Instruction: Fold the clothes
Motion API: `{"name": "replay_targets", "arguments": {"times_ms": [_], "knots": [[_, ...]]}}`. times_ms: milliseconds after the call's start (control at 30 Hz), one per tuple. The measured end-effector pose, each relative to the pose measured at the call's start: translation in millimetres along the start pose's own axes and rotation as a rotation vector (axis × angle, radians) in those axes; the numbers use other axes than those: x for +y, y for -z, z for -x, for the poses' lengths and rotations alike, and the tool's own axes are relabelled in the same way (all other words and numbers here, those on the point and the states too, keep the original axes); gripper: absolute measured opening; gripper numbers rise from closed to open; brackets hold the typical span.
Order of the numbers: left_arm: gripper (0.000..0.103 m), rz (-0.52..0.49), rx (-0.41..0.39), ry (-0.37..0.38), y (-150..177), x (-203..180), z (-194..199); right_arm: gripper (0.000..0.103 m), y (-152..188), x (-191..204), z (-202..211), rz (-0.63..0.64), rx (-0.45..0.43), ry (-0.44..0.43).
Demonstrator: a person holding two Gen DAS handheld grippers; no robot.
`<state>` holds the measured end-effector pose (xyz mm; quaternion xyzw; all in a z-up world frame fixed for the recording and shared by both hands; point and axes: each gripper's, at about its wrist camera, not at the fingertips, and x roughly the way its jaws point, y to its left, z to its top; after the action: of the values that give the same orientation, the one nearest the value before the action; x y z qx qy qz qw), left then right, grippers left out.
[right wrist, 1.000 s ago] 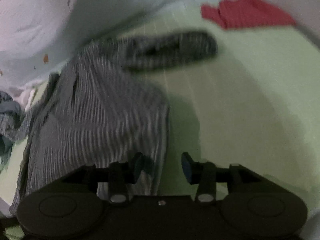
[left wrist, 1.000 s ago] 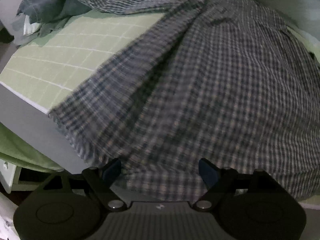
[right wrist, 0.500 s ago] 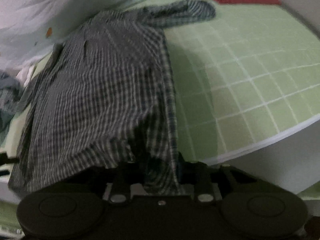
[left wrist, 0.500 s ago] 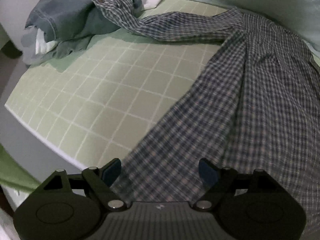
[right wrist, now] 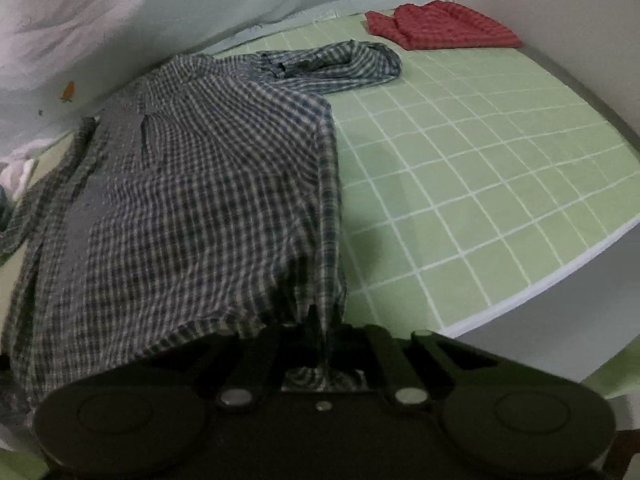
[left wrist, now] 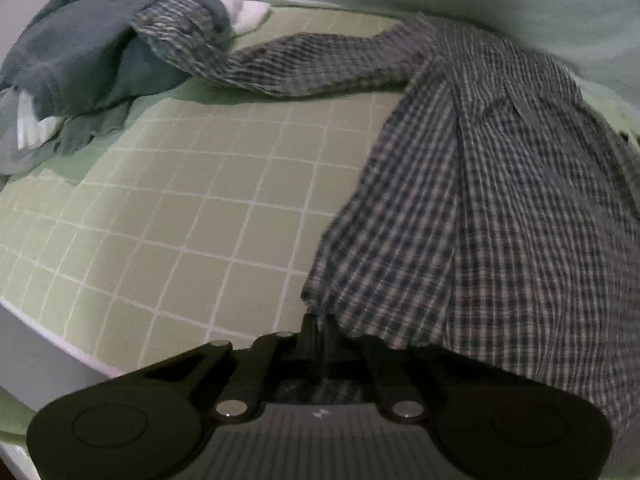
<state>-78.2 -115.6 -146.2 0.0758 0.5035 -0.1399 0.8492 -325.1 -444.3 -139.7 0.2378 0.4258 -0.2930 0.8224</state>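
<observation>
Both claws clamped on shirt hem.
Left claw (left wrist: 320, 326) and right claw (right wrist: 320, 326) pinching the shirt (left wrist: 500, 200) at its near corners; shirt spread on the bed (right wrist: 480, 184); red cloth (right wrist: 440, 24) at 1 o'clock, grey pile (left wrist: 88, 48) at 10.

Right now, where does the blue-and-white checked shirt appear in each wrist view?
Left wrist: the blue-and-white checked shirt fills the right half, one sleeve running up-left to the grey-blue clothes pile.
Right wrist: it fills the left and centre, one sleeve bunched near the folded red cloth.
Shared landmark: the green gridded bedsheet and the shirt.
</observation>
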Motion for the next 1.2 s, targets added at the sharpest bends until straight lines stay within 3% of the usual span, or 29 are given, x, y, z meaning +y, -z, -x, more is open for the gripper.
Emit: {"name": "replay_targets", "arguments": {"times_ms": [100,267,400,433,467,533,700,767,833,967,1000,1100,1200], "knots": [[0.004,0.056,-0.04,-0.056,4,24,14,0.003,4,3,0,0.029,0.013,0.042],[0.007,0.162,0.008,-0.103,9,48,10,0.003,11,-3,-10,-0.023,0.049,0.033],[0.021,0.104,-0.003,-0.154,3,33,13,0.014,8,-7,-13,-0.059,0.046,0.05],[0.032,0.091,-0.006,-0.158,1,29,14,0.018,6,-7,-13,-0.066,0.043,0.055],[0.041,0.088,-0.011,-0.155,-1,28,15,0.023,6,-7,-13,-0.06,0.034,0.054],[0.049,0.089,-0.03,-0.131,-6,25,19,0.039,5,-3,-13,-0.04,0.027,0.054],[0.073,0.038,-0.083,-0.094,-21,-2,28,0.046,9,5,-15,0.008,0.046,0.082],[0.081,0.011,-0.095,-0.066,-25,-16,29,0.055,8,4,-15,-0.005,0.046,0.089],[0.09,-0.014,-0.098,-0.037,-30,-31,30,0.08,6,2,-15,-0.022,0.038,0.097],[0.097,-0.074,-0.123,0.024,-40,-68,37,0.092,-5,-6,-11,-0.028,-0.025,0.085],[0.097,-0.091,-0.133,0.038,-42,-79,39,0.1,-10,-9,-11,-0.035,-0.038,0.08],[0.099,-0.122,-0.147,0.071,-50,-112,42,0.102,-25,-21,-10,-0.063,-0.08,0.068],[0.102,-0.119,-0.11,0.065,-57,-141,37,0.102,-43,-33,-15,-0.072,-0.107,0.064]]}}
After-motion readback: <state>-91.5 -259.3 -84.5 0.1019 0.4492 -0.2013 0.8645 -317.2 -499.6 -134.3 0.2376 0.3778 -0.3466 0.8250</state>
